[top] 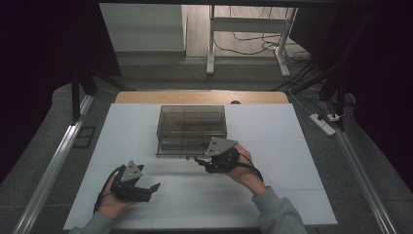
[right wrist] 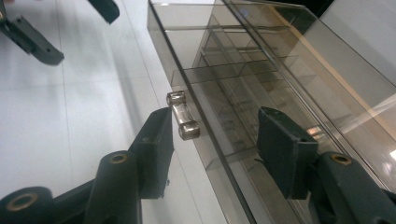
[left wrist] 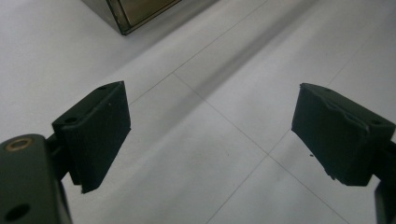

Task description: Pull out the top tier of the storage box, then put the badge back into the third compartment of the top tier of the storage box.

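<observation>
At the lower left of the high view the left claw (top: 155,186) rests low over the white surface (top: 272,141), held in a hand whose grey sleeve comes in from the bottom edge; its jaws stand wide apart with nothing but bare surface between them, as the left gripper view makes plain, where a corner of the box (left wrist: 135,11) peeks in at the top edge. Moving right to the middle of the high view, the smoky transparent drawer box (top: 192,127) sits on the surface, its bottom drawer pulled out a little toward the person. Just right of that drawer front, at centre right, the right claw (top: 196,160) hovers at the drawer's near edge, a grey three-cornered plate on top of it. In the right gripper view its jaws are parted, with the drawer front and its small clear handle (right wrist: 183,116) between them; one jaw sits just beside the handle, the other over the drawer's divided interior, and neither presses on anything.
</observation>
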